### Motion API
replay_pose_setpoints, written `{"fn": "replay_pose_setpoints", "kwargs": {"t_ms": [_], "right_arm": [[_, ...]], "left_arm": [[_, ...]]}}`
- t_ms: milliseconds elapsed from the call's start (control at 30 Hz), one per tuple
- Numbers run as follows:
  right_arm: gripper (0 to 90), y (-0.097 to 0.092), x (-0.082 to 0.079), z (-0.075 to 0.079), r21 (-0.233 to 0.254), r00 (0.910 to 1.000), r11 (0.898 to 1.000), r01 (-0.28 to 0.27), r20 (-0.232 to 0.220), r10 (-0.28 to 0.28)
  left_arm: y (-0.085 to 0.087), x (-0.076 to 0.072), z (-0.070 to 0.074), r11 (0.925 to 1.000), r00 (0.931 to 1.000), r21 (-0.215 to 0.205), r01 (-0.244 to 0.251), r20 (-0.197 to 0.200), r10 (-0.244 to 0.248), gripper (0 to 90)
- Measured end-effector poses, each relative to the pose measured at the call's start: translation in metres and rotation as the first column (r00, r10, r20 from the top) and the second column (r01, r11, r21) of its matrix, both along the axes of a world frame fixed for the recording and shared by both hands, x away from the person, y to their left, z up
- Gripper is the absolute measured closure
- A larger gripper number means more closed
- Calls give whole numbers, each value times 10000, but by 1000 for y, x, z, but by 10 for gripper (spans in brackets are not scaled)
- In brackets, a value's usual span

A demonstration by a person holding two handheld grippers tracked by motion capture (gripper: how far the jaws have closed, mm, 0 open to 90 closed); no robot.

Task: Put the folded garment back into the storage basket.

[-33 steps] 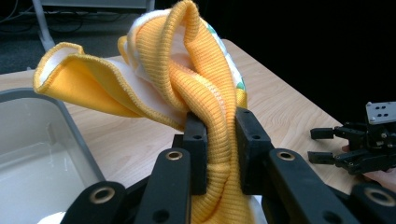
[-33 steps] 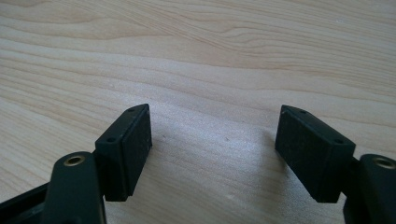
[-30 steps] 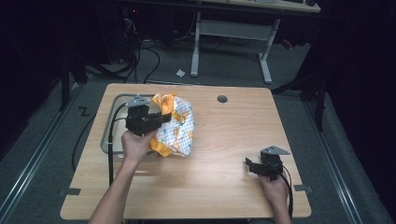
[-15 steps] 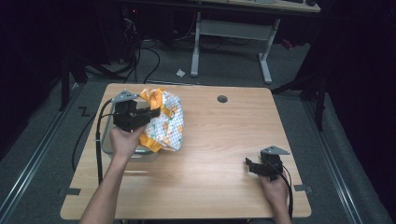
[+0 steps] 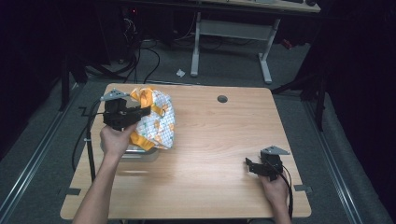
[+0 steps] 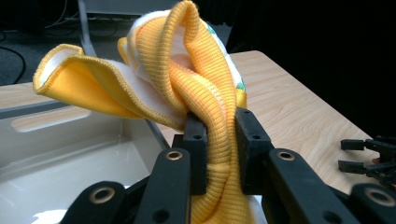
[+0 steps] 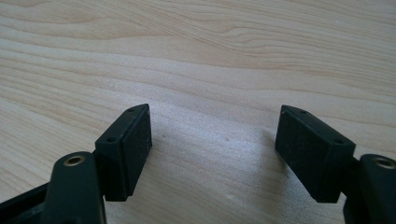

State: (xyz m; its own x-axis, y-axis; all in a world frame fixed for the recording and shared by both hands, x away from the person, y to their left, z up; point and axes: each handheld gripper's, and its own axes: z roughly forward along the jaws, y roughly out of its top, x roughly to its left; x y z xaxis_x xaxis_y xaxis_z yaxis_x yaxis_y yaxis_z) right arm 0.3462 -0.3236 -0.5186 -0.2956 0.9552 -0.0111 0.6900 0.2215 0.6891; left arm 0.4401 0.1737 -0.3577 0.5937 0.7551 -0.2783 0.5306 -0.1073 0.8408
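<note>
- A pale rectangular bin (image 5: 140, 154) sits at the left edge of the wooden table (image 5: 210, 140). In the left gripper view its smooth inner walls (image 6: 70, 149) and floor look bare, as far as that view reaches.
- A bunched garment (image 5: 156, 121) of white printed cloth with orange ribbed trim hangs above and partly over the bin, its lower fold draping across the bin's far rim.
- The left gripper (image 5: 140, 112) clamps the garment: in its own view the two black jaws stand narrow, pinching a thick twisted band of orange rib-knit (image 6: 212, 140) between them.
- From that pinch the cloth (image 6: 154, 70) loops upward, with a soft white fleecy lining inside an orange stitched hem.
- The right gripper (image 5: 250, 165) is near the table's front right corner, well apart from the bin and garment, held by the right hand (image 5: 275, 186).
- In the right gripper view its jaws stand wide with nothing between them, and only bare wood grain (image 7: 210, 70) lies beneath; whether they touch the table I cannot tell.
- The middle and right of the table are open, smooth light wood with a small round grommet hole (image 5: 222, 99) near the far edge.
- Beyond the table lies grey floor with dark cables (image 5: 140, 60) and the white legs of another desk (image 5: 229, 42).
</note>
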Motion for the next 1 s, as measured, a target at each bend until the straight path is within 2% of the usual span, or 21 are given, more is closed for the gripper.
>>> {"fn": "replay_pose_setpoints", "kwargs": {"t_ms": [333,1000], "right_arm": [[274,0,0,0,10,10000,10000,10,-8,-10],[274,0,0,0,8,10000,10000,10,-7,-10]], "left_arm": [[11,1,4,9996,9997,153,-223,49,222,769],[24,10,-8,9966,9979,589,-574,-275,591,769]]}}
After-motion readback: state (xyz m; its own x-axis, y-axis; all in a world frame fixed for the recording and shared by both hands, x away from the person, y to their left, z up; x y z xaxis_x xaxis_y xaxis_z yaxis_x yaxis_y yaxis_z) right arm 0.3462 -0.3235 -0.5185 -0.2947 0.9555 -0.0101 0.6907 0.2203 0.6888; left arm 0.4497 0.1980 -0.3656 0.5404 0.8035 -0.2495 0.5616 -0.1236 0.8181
